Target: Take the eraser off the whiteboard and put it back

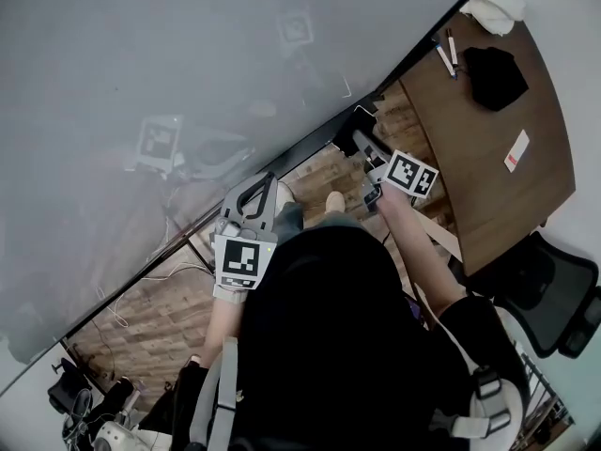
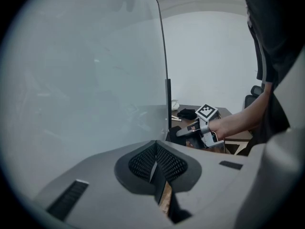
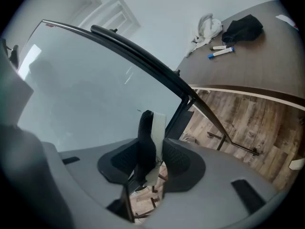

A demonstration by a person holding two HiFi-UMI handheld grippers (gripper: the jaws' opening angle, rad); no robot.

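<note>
Eraser: black-felt block eraser with a white back (image 3: 147, 137), pinched upright between the pads of the right claw (image 3: 153, 159); off the board or at most brushing it, contact not readable.
Long axis: up and away along the jaws, felt face turned left, white back turned right.
Way to the board: large pale grey glass whiteboard (image 3: 90, 89) on the left and far side of the eraser, with the felt already facing it; probably only a short push left and forward needed to set it back.
Nearer hand: the right one, carrying the eraser close to the board's black edge frame (image 3: 143, 51).
Left claw (image 2: 155, 165): pressed together on nothing, in front of the board, further left.
Surface: curved brown wooden tabletop (image 3: 257, 70) at the far right, well apart from the eraser; two markers (image 3: 220, 51), a black cloth bundle (image 3: 242, 28) and a crumpled white cloth (image 3: 205, 26) lying on it.
Room: wood-plank floor (image 3: 248, 123) below, black office chair (image 1: 554, 289) at the near right, white walls beyond.
</note>
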